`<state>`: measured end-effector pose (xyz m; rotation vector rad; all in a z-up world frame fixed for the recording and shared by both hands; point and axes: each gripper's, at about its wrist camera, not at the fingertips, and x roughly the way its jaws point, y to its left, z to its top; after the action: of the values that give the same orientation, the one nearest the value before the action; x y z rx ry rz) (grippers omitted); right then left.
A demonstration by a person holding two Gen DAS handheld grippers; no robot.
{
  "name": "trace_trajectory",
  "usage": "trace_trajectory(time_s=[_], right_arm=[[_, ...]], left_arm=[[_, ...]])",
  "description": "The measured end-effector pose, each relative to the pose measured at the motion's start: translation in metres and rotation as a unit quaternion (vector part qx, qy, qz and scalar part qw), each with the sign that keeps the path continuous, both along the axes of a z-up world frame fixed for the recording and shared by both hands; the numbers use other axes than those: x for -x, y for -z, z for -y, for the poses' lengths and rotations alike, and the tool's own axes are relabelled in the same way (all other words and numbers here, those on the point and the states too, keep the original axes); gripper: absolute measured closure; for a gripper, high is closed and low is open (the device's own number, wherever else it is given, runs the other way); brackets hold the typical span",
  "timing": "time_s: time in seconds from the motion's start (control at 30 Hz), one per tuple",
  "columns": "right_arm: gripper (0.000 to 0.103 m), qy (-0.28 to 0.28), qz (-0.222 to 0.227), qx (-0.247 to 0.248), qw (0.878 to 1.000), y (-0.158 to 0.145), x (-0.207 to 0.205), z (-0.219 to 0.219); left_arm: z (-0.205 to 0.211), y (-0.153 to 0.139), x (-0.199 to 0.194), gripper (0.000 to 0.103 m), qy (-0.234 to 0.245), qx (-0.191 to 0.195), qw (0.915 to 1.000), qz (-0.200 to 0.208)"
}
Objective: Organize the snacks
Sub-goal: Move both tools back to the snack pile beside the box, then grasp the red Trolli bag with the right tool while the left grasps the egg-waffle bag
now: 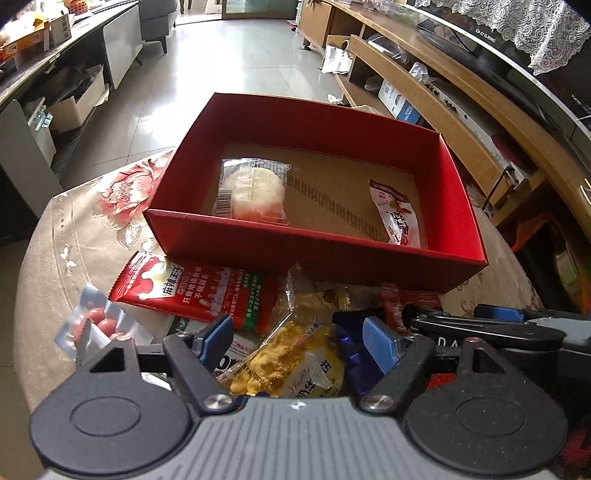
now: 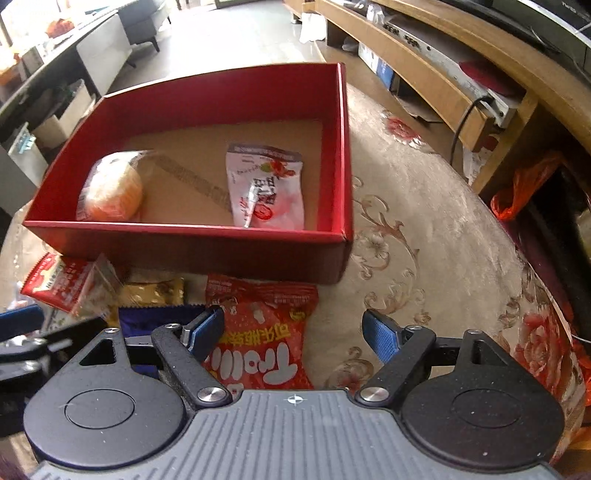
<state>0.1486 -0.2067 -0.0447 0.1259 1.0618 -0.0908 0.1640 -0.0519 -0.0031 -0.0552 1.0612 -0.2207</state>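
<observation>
Looks like a home living room. I'm over a round table with a floral tablecloth. Wooden TV cabinet at 2 o'clock, lace cover on top. Glossy tiled floor at 12, grey sofa at 11.

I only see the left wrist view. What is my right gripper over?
Observer: The right gripper hangs open over a red crinkly snack packet with big white characters.
Operator: Centred on it?
Observer: No. The packet lies under its left finger; the right finger is over bare floral tablecloth.
Operator: Anything right of the red cardboard box?
Observer: Only tablecloth there.
</observation>
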Motion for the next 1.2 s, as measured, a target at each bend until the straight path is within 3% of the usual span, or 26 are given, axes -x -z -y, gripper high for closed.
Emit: trace_trajectory(time_s=[0.2, 0.37, 0.43, 0.5, 0.7, 0.9, 1.2], right_arm=[[0.015, -0.013, 0.014, -0.013, 1.000, -0.010, 0.002, -0.003], [0.015, -0.026, -0.021, 0.005, 0.999, 0.011, -0.009, -0.014], [0.017, -0.023, -0.024, 0.005, 0.999, 0.016, -0.013, -0.014], [0.029, -0.018, -0.026, 0.006, 0.999, 0.016, -0.016, -0.010], [0.036, -0.037, -0.033, 0.020, 0.999, 0.016, -0.007, -0.004], [0.041, -0.018, -0.022, 0.024, 0.999, 0.009, 0.014, 0.023], [0.042, -0.014, -0.029, 0.021, 0.999, 0.012, 0.030, 0.052]], left_arm=[[-0.007, -0.001, -0.001, 0.028, -0.007, 0.005, 1.0000, -0.002], [-0.008, 0.001, -0.001, 0.028, -0.005, 0.004, 1.0000, -0.006], [-0.007, 0.001, -0.001, 0.029, -0.002, 0.004, 1.0000, -0.008], [-0.006, 0.002, -0.001, 0.028, 0.000, 0.005, 0.9999, -0.011], [0.007, 0.004, 0.003, 0.028, 0.016, 0.013, 0.9996, -0.021], [0.028, 0.002, 0.018, 0.025, 0.032, 0.011, 0.9993, -0.014], [0.029, -0.008, 0.037, 0.025, 0.017, 0.004, 0.9998, 0.009]])
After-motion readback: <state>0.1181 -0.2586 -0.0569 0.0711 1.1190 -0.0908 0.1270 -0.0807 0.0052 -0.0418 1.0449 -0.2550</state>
